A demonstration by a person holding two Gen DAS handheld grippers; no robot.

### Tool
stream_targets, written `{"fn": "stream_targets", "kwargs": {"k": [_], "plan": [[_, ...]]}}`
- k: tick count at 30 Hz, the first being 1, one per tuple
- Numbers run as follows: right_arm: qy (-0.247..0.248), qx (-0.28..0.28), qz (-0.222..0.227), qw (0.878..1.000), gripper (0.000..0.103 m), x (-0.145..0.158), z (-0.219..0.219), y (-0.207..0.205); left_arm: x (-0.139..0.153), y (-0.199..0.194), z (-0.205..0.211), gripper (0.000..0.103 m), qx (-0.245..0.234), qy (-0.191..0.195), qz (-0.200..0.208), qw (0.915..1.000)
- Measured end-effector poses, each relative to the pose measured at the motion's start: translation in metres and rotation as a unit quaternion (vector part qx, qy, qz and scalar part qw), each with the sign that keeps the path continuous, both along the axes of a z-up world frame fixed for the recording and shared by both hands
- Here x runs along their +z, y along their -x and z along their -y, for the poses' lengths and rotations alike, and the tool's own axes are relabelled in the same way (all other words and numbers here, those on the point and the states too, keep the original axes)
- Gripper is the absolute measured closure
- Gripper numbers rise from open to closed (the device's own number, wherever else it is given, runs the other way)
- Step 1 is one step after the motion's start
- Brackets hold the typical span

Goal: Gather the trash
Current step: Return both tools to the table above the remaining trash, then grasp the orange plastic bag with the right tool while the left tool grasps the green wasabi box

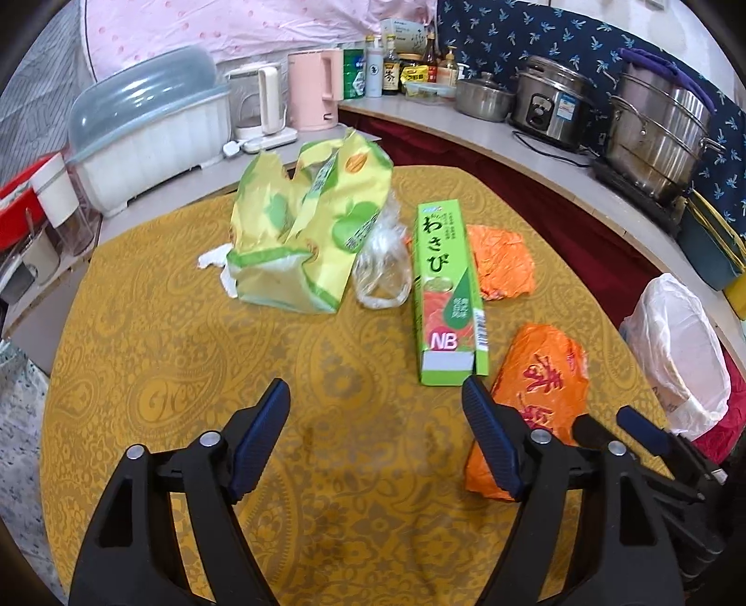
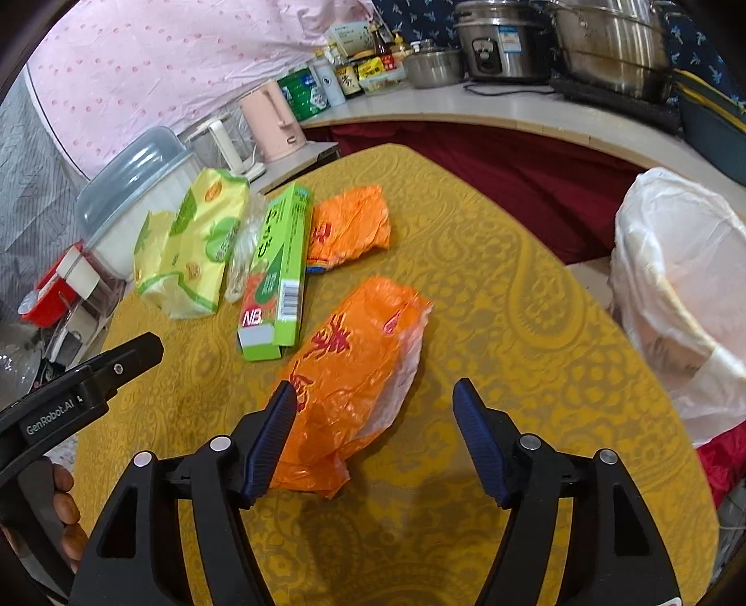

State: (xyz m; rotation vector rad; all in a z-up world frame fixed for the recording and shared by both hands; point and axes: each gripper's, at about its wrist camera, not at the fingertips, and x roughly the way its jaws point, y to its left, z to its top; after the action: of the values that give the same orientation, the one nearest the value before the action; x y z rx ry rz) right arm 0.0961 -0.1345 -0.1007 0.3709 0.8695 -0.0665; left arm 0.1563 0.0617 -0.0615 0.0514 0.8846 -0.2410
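1. We see a home kitchen, cramped and lived-in.
2. At one o'clock a counter (image 1: 503,135) curves along the wall, bearing a rice cooker (image 1: 550,105), a small pot (image 1: 482,98) and a tall steel steamer (image 1: 662,135).
3. At twelve o'clock stand sauce bottles (image 1: 391,65), a pink kettle (image 1: 314,88) and a white kettle (image 1: 261,102).
4. At ten o'clock sits a lidded dish rack (image 1: 149,135).
5. A blue patterned cloth (image 1: 536,37) covers the wall behind the pots.
6. Before us lies a table (image 1: 186,373) under a yellow paisley cover, with a lined bin (image 1: 676,345) at its three o'clock edge.
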Motion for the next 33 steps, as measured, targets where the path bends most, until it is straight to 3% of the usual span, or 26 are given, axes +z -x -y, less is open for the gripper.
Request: {"fn": "stream_targets", "kwargs": {"k": [11,15,19,33], "plan": [[-0.002,0.02,-0.027,0.999,0.035,-0.024,-0.026,-0.021,-0.014,-0.013,-0.008,0.026,0.005,0.002,-0.015,0.9999],[0.007,0.03,-0.03,0.999,0.066,-0.026,-0.029,-0.023,-0.018,-0.019,-0.007,0.025,0.003,0.003,-0.019,0.9998],[0.002,0.032,-0.025,0.999,0.079,-0.022,-0.022,-0.021,-0.02,-0.024,0.001,0.021,-0.003,0.006,-0.023,0.9997],[0.011,-0.013,0.004,1.0,0.082,-0.001,0.028,-0.02,-0.036,-0.058,0.061,0.013,-0.036,-0.001,-0.03,0.9989]]}}
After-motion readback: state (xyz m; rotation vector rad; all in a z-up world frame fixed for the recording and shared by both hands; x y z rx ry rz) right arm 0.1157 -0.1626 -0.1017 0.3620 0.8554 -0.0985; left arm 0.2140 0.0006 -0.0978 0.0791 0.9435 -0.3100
